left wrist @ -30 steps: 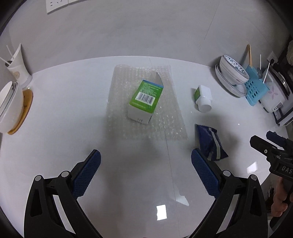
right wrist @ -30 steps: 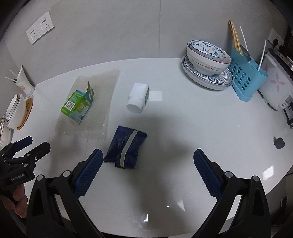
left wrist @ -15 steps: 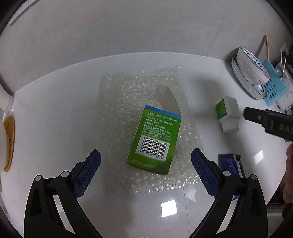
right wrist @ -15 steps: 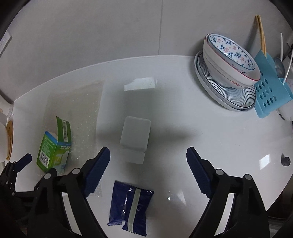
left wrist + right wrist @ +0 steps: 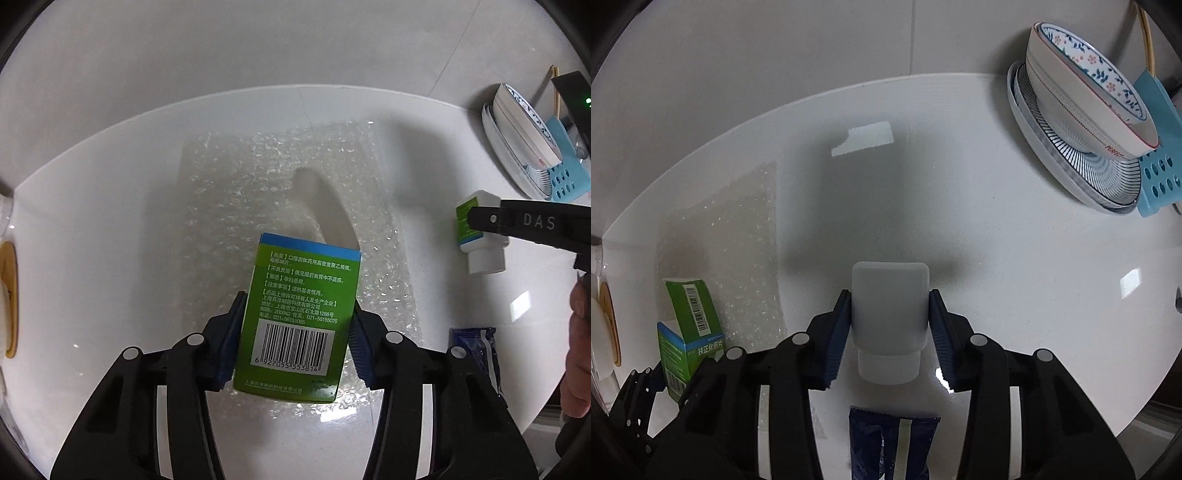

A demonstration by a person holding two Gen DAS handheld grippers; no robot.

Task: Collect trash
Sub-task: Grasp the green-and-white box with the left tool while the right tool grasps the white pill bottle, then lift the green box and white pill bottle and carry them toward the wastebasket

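Green box [image 5: 299,317] barcode reads 6927055553814; black gripper arm [image 5: 535,223] says DAS.

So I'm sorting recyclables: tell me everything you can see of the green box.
The green box looks like thin printed cardboard: green faces, a blue band near one end, white Chinese text and a barcode panel. Its end flap hangs open, white inside. It lies flat on the bubble wrap on the white counter. The left gripper is closing on it, blue pads at both long sides.
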